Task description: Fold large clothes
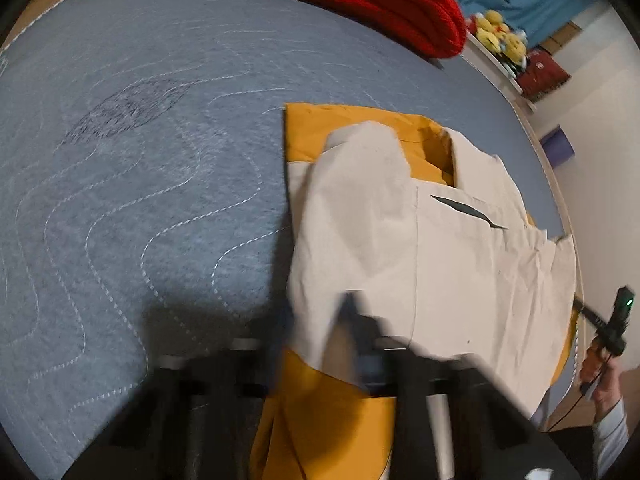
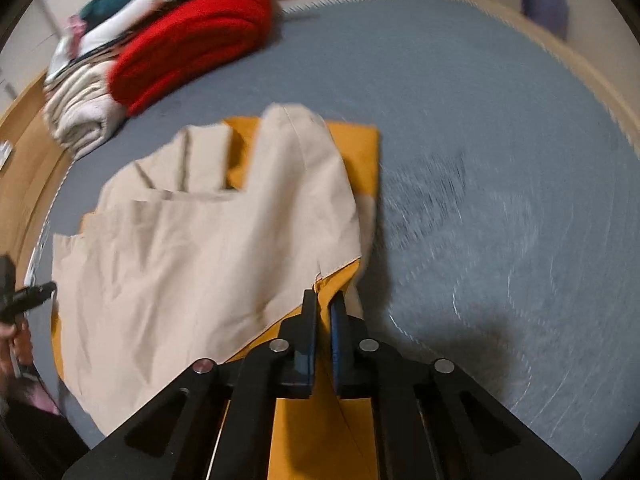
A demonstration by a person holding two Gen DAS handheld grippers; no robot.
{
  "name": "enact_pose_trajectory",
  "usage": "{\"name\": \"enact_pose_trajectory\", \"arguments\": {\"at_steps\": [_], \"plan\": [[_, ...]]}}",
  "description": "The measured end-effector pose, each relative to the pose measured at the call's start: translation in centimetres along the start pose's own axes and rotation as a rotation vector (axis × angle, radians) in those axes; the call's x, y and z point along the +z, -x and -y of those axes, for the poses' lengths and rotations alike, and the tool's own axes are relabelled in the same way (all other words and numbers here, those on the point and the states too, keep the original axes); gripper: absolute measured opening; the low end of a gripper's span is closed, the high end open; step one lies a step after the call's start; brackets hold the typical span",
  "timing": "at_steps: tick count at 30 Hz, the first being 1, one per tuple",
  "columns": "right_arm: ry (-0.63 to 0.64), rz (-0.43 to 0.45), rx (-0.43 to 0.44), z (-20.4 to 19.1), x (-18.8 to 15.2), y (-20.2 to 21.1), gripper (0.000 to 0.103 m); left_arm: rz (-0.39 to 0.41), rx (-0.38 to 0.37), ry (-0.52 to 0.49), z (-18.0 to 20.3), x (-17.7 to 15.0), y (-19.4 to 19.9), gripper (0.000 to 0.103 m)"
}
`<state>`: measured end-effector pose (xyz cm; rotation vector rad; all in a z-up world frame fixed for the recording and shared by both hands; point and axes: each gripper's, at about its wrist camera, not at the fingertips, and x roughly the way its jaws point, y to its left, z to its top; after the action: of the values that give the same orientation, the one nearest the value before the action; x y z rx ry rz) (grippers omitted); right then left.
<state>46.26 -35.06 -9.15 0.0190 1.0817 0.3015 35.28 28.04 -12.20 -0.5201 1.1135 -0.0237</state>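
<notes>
Right jaws: the right gripper (image 2: 323, 300) is pinching the cream-and-mustard garment (image 2: 208, 248) at its near edge, fingers nearly together with the cloth's corner running in between.
Left jaws: the left gripper (image 1: 354, 312) is blurring badly; it appears to be clenching a raised fold of the same garment (image 1: 420, 248), though the contact is hard to read.
Garment: it is lying partly folded on the blue quilted bed cover (image 1: 140, 160), cream side up, mustard lining showing at the edges.
Background: a red knit (image 2: 188, 48) is sitting on a pile of folded clothes (image 2: 80, 112) at the far side.
</notes>
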Motion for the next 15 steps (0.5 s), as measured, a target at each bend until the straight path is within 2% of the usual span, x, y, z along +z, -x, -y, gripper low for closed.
{"name": "enact_pose_trajectory", "arguments": {"at_steps": [2, 4, 7, 10, 15], "plan": [[-0.003, 0.06, -0.003, -0.3, 0.5, 1.4, 0.004, 0.058, 0.007, -0.029, 0.7, 0.5, 1.1, 0.002], [-0.034, 0.122, 0.011, -0.1, 1.0, 2.9, 0.003, 0.177, -0.014, -0.028, 1.2, 1.3, 3.5, 0.001], [-0.088, 0.246, 0.007, 0.3, 1.9, 5.4, 0.003, 0.31, -0.028, 0.004, 1.3, 2.4, 5.7, 0.001], [-0.124, 0.341, 0.005, 0.1, 3.1, 6.2, 0.003, 0.358, 0.012, 0.012, 1.7, 3.6, 5.5, 0.001], [-0.156, 0.353, -0.042, -0.4, 5.1, 3.6, 0.003, 0.373, 0.062, 0.007, 2.8, 5.8, 3.0, 0.001]]}}
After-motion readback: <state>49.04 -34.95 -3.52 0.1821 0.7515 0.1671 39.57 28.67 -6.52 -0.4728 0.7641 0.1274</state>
